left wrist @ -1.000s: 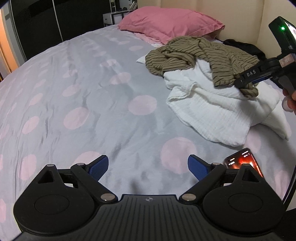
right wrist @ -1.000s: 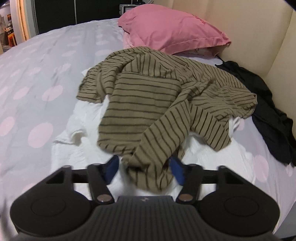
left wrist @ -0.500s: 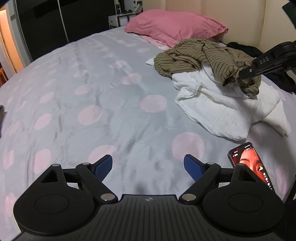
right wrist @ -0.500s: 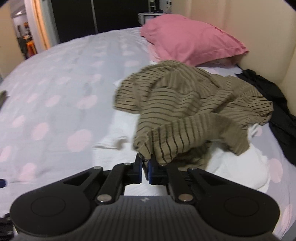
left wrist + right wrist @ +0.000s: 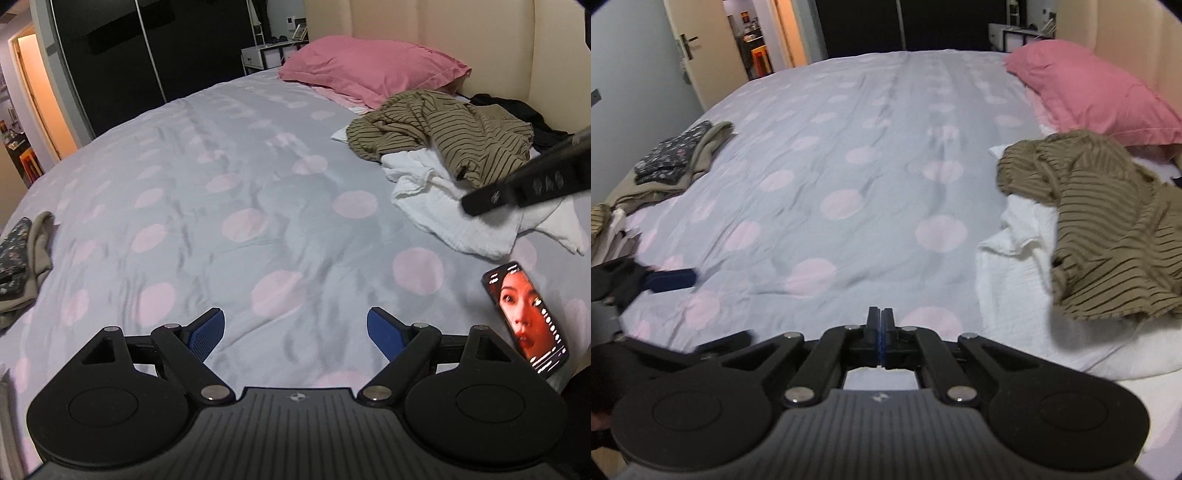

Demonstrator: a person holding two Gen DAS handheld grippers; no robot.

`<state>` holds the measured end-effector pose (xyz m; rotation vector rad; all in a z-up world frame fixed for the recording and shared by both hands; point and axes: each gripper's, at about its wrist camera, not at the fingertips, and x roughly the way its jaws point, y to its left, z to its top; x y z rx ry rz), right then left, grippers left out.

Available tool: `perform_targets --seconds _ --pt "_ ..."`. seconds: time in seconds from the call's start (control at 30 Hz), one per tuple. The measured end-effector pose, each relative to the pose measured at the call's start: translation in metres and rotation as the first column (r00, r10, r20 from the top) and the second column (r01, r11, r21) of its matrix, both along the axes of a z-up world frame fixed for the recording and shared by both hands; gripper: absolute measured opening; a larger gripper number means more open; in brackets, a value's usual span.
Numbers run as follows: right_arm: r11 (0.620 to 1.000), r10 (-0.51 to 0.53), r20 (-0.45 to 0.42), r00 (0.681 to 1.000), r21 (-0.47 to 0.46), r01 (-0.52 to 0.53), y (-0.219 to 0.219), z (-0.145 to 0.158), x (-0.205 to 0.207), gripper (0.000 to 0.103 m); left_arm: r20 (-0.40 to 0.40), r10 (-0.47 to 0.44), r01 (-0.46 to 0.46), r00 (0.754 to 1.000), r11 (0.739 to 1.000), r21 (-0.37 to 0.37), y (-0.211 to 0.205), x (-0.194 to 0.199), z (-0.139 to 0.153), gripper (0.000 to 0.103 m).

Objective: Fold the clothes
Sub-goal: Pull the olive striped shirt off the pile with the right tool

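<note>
The left hand-held gripper (image 5: 295, 328) is hovering over the bed (image 5: 207, 206) with its blue fingers (image 5: 206, 334) standing wide apart and nothing between them. Ahead of it and to its right, a striped olive shirt (image 5: 450, 129) is lying crumpled on top of a white cloth (image 5: 454, 210), with a pink pillow (image 5: 369, 70) just beyond them against the headboard. A dark garment (image 5: 524, 114) is lying behind the shirt, near the headboard. A phone (image 5: 524, 317) with a lit screen is resting on the bed just to the right of this hand-held gripper's right finger. Far to its left, a small stack of folded clothes (image 5: 18, 254) is sitting at the bed's edge.

The right hand-held gripper (image 5: 881, 330) is pointing across the bed with its fingers pressed together; no cloth is showing between the tips. The striped shirt (image 5: 1108, 221) is lying to its right, apart from the tips, draped over the white cloth (image 5: 1015, 266). The folded stack (image 5: 676, 158) is lying ahead and well to its left. A blurred blue finger of the left hand-held gripper (image 5: 670, 278) is showing at the left edge.
</note>
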<state>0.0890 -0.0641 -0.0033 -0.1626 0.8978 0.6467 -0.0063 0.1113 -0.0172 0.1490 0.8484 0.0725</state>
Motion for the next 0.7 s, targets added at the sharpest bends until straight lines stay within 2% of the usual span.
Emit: perform_targets --seconds 0.13,0.17,0.23,0.37,0.53,0.6,0.7 --pt "0.996 -0.078 0.034 0.996 -0.048 0.080 -0.019 0.001 0.015 0.008 -0.005 0.027 -0.027 1.000 1.000 -0.013 0.011 -0.005 -0.001 0.085" --pt "0.993 -0.100 0.045 0.994 -0.061 0.102 -0.025 0.001 0.020 0.013 -0.008 0.030 -0.030 1.000 0.999 -0.017 0.012 -0.005 -0.002 0.085" --pt "0.984 -0.144 0.077 0.987 -0.093 0.151 -0.040 -0.001 0.029 0.040 -0.012 0.036 -0.036 0.999 0.999 -0.023 0.016 -0.004 -0.003 0.085" --pt "0.965 -0.173 0.124 0.977 -0.178 0.194 -0.054 -0.013 0.046 0.050 -0.024 0.045 -0.046 0.999 0.998 -0.033 0.022 -0.002 -0.010 0.085" --pt "0.935 -0.190 0.178 0.966 -0.268 0.233 -0.065 -0.029 0.068 0.075 -0.060 0.054 -0.056 0.997 0.997 -0.045 0.029 0.003 -0.024 0.085" --pt "0.933 -0.170 0.187 0.968 -0.285 0.219 -0.057 -0.038 0.077 0.079 -0.077 0.057 -0.060 0.995 0.997 -0.041 0.031 0.005 -0.031 0.085" --pt "0.922 -0.128 0.221 0.967 -0.333 0.198 -0.040 -0.050 0.092 0.079 -0.100 0.065 -0.069 0.993 0.997 -0.038 0.035 0.011 -0.041 0.085"
